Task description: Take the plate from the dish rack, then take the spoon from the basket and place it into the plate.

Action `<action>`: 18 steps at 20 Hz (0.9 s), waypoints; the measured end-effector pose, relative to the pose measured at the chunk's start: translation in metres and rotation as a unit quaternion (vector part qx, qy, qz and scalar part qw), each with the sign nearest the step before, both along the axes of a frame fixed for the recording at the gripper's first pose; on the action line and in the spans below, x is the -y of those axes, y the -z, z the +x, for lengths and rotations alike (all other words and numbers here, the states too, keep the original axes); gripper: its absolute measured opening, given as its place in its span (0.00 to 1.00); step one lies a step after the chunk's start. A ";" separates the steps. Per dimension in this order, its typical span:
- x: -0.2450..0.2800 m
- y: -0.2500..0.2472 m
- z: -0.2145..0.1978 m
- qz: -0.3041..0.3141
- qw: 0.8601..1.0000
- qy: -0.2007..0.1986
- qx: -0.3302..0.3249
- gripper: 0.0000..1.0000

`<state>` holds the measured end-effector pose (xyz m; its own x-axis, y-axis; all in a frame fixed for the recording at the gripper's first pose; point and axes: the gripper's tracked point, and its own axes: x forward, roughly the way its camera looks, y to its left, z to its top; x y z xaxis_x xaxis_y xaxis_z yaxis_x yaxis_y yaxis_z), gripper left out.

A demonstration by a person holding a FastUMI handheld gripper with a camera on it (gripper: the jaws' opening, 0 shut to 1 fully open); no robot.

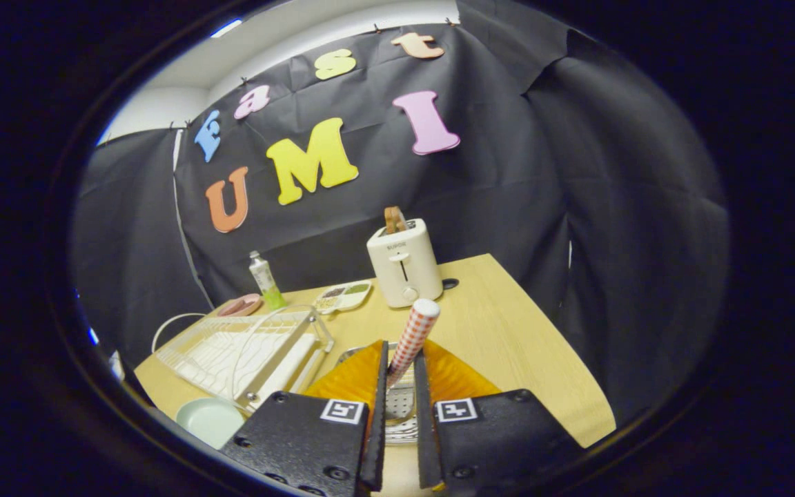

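Jaws clamped on spoon handle, checkered, slim, tilted up and away from rack; bowl end hidden below, above metal basket, which sits right of rack. Handle likely light, stiff, smooth, so prone to pivot in grip; hold near mid-handle judged adequate, low and slow travel advised. Plate, pale green, flat on counter just in front of rack, near counter's close edge; probably light, may slide when spoon lands. Route from basket to plate passes rack's near corner: little room there, wire loop raised. Open counter right of rack, toward toaster. Bottle and palette behind rack, clear of route.
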<state>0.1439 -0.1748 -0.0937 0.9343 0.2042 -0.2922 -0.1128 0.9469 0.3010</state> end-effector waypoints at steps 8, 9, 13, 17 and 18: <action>0.011 -0.047 -0.023 -0.013 0.998 0.046 0.046 0.09; 0.010 -0.058 -0.030 -0.021 0.997 0.053 0.060 0.09; 0.001 -0.098 -0.059 -0.036 0.993 0.063 0.097 0.09; -0.037 -0.126 -0.097 -0.037 0.990 0.050 0.123 0.09; -0.053 -0.127 -0.104 -0.042 0.991 0.039 0.124 0.09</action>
<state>0.0396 -0.1221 0.0333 0.9915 0.1126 -0.0651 -0.0981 0.9762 0.1933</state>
